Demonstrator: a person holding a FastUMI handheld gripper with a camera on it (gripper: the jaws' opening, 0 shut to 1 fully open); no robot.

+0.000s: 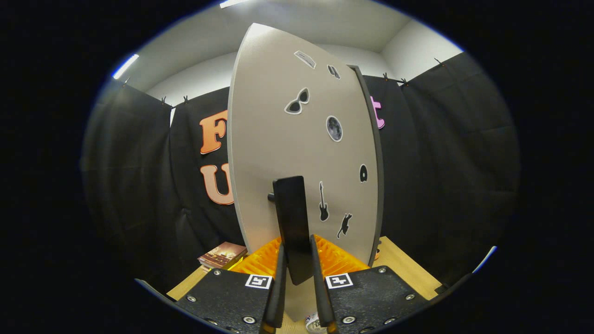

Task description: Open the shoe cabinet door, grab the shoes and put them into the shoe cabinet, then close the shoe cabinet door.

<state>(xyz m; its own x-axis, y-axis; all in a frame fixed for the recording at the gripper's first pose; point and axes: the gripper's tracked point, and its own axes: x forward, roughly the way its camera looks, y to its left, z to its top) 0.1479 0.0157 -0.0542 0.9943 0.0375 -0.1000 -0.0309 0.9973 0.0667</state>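
Observation:
The grey shoe cabinet door (297, 153) stands right in front of me, swung partly out, its face dotted with small stickers. A flat dark handle (292, 222) sticks out from the door on a short peg. My gripper (296, 260) is shut on this handle, one finger (280, 278) pressing on each side of its lower end. The door's dark edge (373, 162) runs down its right side. Shoes are hidden from me.
The cabinet stands on a wooden tabletop (403, 269). A small brown book (222, 254) lies to the left of the door's foot. Black booth cloth (445, 176) hangs behind on both sides. A round printed object (315, 323) peeks out below the fingers.

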